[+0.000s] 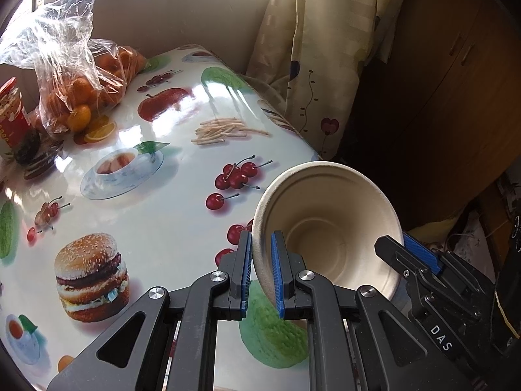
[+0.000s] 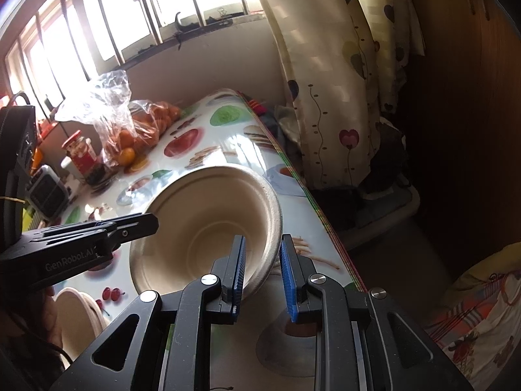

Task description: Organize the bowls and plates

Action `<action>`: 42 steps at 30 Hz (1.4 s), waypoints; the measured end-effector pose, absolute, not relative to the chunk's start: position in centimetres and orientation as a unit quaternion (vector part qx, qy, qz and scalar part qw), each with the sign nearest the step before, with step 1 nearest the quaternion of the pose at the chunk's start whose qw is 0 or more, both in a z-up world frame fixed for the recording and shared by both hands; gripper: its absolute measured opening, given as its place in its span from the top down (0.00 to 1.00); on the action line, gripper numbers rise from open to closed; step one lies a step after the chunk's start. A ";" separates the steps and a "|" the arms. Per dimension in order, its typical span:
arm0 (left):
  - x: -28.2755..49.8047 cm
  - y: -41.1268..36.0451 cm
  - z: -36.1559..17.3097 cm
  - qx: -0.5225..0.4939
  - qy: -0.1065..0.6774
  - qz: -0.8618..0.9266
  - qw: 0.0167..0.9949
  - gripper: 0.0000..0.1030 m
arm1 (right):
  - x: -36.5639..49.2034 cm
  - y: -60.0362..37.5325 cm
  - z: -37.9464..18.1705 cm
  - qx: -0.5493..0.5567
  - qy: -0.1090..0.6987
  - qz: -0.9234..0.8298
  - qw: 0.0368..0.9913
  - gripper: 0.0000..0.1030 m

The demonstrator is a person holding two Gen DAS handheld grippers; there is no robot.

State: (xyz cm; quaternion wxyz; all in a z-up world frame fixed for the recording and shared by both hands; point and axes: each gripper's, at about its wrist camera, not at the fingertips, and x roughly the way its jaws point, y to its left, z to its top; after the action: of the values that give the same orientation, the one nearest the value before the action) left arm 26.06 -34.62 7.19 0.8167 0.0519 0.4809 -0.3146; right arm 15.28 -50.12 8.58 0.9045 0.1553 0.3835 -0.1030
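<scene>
A beige paper bowl point(image 1: 325, 221) hangs tilted over the table's right edge, with its opening turned toward both cameras. My left gripper point(image 1: 260, 242) is shut on its left rim, one blue pad inside the wall and one outside. My right gripper point(image 1: 402, 247) clamps the opposite rim. In the right wrist view the same bowl point(image 2: 202, 221) fills the middle. There my right gripper point(image 2: 263, 244) pinches the near right rim, and the left gripper point(image 2: 146, 223) holds the far left rim. More beige bowls or plates point(image 2: 76, 312) lie on the table at the lower left.
The table point(image 1: 162, 179) has a glossy food-print cloth. A plastic bag of oranges point(image 1: 81, 97) and a red-lidded jar point(image 1: 11, 120) stand at its far left. A curtain point(image 1: 325, 49) and a dark wooden cabinet point(image 1: 456, 81) lie beyond the right edge.
</scene>
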 end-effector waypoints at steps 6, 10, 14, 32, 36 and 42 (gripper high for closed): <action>25.7 -34.1 7.8 0.048 0.476 -0.314 0.820 0.88 | 15.0 -49.8 9.4 0.151 0.378 -0.099 0.908 0.80; 25.4 -33.6 8.3 0.044 0.472 -0.313 0.823 0.88 | 14.7 -49.4 9.9 0.148 0.373 -0.096 0.911 0.80; 24.9 -33.0 8.9 0.042 0.466 -0.312 0.827 0.88 | 14.4 -49.1 10.3 0.146 0.369 -0.093 0.913 0.80; 22.5 -29.5 10.9 0.025 0.447 -0.302 0.842 0.88 | 12.5 -46.1 12.4 0.131 0.353 -0.071 0.924 0.80; 22.0 -28.6 11.2 0.022 0.444 -0.300 0.844 0.88 | 12.2 -45.2 12.6 0.128 0.351 -0.067 0.925 0.80; 21.3 -27.1 11.6 0.018 0.438 -0.295 0.849 0.88 | 11.6 -43.9 13.0 0.128 0.347 -0.058 0.927 0.80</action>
State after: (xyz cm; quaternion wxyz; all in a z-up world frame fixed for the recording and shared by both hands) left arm 21.33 -27.07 11.55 0.8489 0.0180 0.4384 -0.2945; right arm 11.65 -43.88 13.01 0.9273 0.1278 0.3469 -0.0582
